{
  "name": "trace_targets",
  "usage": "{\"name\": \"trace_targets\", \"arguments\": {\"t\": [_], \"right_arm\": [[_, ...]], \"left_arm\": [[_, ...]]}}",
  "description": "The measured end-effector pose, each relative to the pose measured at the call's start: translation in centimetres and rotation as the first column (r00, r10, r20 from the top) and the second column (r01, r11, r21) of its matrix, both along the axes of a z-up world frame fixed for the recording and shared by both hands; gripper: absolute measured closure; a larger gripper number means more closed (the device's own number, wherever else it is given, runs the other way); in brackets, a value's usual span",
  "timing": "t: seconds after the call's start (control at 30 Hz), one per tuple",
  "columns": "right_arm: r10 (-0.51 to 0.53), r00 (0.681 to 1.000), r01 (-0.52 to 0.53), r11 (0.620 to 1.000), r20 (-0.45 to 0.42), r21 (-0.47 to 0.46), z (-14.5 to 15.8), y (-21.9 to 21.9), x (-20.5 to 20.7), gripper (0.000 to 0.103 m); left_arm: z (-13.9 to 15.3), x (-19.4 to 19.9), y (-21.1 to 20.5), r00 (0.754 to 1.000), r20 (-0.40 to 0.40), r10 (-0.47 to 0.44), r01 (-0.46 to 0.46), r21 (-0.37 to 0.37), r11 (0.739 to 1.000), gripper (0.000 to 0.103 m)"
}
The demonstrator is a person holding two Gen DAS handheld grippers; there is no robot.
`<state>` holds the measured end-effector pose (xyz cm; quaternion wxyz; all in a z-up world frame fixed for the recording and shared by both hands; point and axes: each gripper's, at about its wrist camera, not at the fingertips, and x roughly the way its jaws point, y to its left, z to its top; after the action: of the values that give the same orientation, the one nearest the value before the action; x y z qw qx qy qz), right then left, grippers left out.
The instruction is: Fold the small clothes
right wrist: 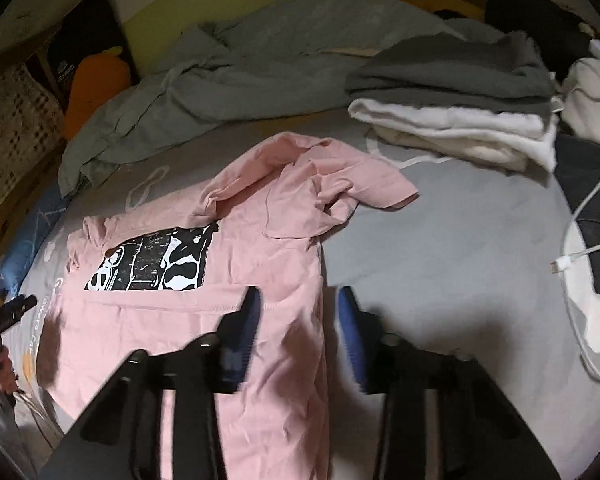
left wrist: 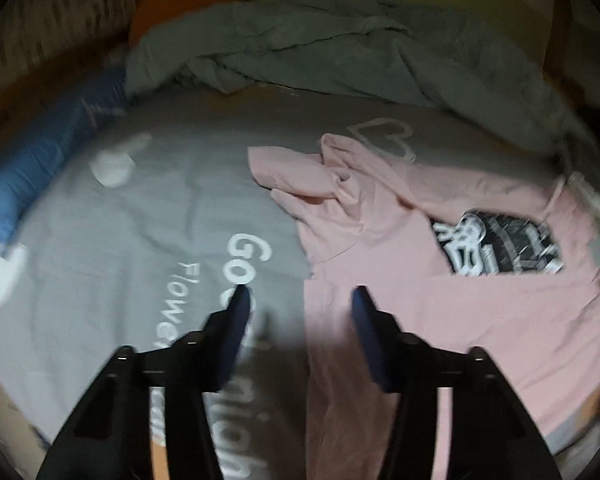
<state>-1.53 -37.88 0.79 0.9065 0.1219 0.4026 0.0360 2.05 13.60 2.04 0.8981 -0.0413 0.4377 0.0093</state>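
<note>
A pink T-shirt (right wrist: 227, 264) lies partly folded on the grey bed sheet (right wrist: 460, 248), its lower hem turned up just below the black-and-white print (right wrist: 151, 264). The right tongs (right wrist: 295, 296) hover over the shirt's right edge, jaws apart and empty. The left tongs (left wrist: 300, 296) stand apart at its left edge, holding nothing. Bare sheet lies toward 3 o'clock; a folded stack (right wrist: 456, 112) sits at 1 o'clock, a rumpled grey garment (right wrist: 219, 80) at 11.
</note>
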Motion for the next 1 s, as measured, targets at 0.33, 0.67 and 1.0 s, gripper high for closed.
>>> {"name": "trace_targets", "arguments": {"t": [0.33,0.67,1.0], "right_arm": [[0.046,0.993,-0.043,0.999,0.108,-0.030,1.4,1.2,-1.2,0.067],[0.414,0.910,-0.403,0.893,0.011,-0.200,-0.3,9.8,-0.9,0.068],[0.481,0.863,-0.504,0.803,-0.155,-0.319,-4.2,16.3,3.9,0.069]], "left_arm": [[-2.5,1.0,-2.7,0.985,-0.072,-0.158,0.164,0.090,0.982,0.062],[-0.9,0.5,-2.2,0.990,0.010,-0.143,0.141,0.098,0.985,0.099],[-3.1,1.0,-2.0,0.994,-0.057,-0.095,0.102,0.141,0.985,0.099]]}}
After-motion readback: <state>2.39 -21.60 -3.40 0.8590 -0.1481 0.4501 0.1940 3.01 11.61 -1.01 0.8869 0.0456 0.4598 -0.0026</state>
